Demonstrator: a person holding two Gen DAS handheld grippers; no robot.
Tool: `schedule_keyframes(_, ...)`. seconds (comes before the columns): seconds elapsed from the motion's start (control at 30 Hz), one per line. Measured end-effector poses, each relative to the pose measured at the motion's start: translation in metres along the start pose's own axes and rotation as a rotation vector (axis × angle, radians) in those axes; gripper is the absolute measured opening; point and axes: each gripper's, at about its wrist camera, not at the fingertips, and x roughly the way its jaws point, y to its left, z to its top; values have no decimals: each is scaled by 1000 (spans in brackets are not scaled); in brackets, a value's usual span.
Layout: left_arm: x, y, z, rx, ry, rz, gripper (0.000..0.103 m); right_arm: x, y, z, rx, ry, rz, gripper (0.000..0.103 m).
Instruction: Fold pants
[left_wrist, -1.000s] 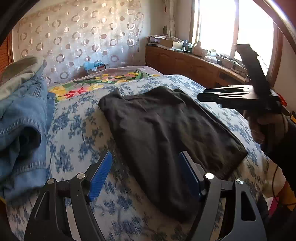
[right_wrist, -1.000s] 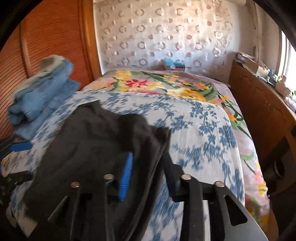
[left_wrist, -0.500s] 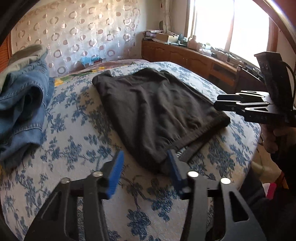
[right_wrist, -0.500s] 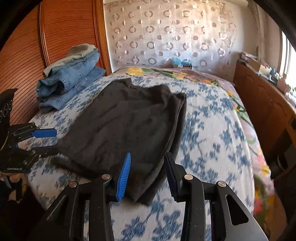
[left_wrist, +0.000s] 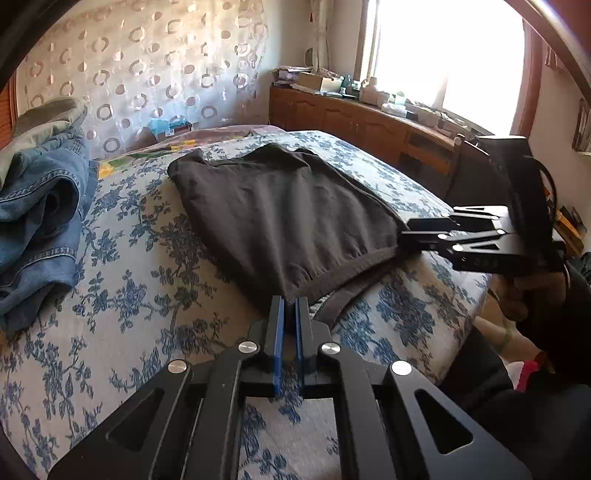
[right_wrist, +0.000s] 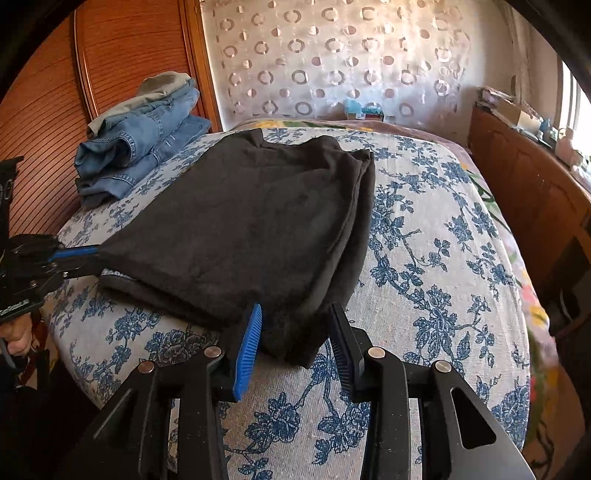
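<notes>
Dark brown pants (left_wrist: 284, 218) lie folded flat on the blue-flowered bedspread (left_wrist: 122, 295); they also show in the right wrist view (right_wrist: 251, 229). My left gripper (left_wrist: 289, 306) is shut on the near left corner of the pants, at the waistband edge; it shows from the side in the right wrist view (right_wrist: 79, 254). My right gripper (right_wrist: 295, 325) is open, its blue-padded fingers (right_wrist: 249, 341) on either side of the near right corner of the pants. It shows from the side in the left wrist view (left_wrist: 406, 234), at the pants' right corner.
A pile of blue jeans (left_wrist: 40, 218) lies at the left of the bed, against a wooden slatted wall (right_wrist: 40, 107). A wooden cabinet (left_wrist: 369, 125) cluttered with items runs under the bright window on the right. A circle-patterned curtain (right_wrist: 332, 62) hangs behind the bed.
Both grippers have come down to the near edge of the pants. My left gripper has shut on the left corner. My right gripper has moved forward around the right corner, still open.
</notes>
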Motion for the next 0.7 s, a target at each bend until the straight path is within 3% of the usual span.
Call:
schedule_keyframes(0.43, 15, 1, -9, -36, 45, 31, 9, -1, 0, -2, 17, 0, 2, 39)
schedule_keyframes(0.63, 16, 5, -7, -45, 49, 62, 27, -5, 2, -4, 19, -3, -7, 39)
schedule_keyframes(0.7, 16, 8, -7, -51, 47, 88, 44, -7, 2, -5, 19, -5, -11, 39)
